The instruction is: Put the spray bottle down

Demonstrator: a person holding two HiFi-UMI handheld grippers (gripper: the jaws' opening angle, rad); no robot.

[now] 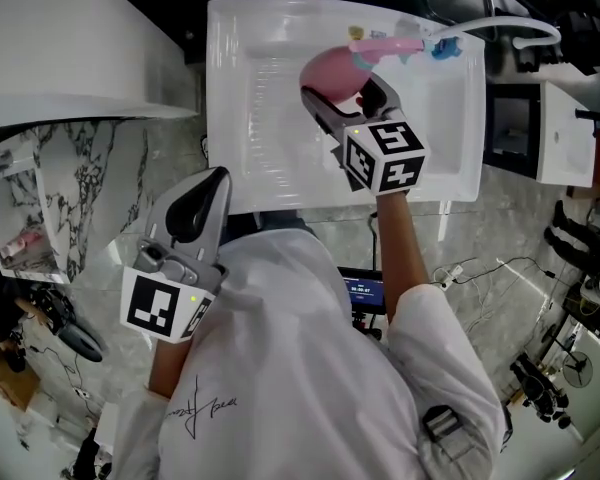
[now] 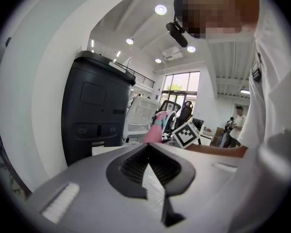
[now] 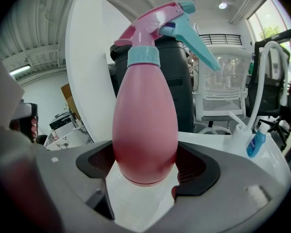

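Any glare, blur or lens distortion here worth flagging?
Head view: the white sink is nearly blown out. Left gripper view: strong fisheye, dark corners, and the ceiling light flares. Right gripper view: same fisheye; the spray bottle is sharp, and the window at the right is overexposed.

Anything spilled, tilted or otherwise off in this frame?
Nothing stands out. The pink plastic spray bottle with a teal trigger stands upright between the jaws of the right gripper, over the white basin. No spill or damage is visible. The left gripper is shut and empty.
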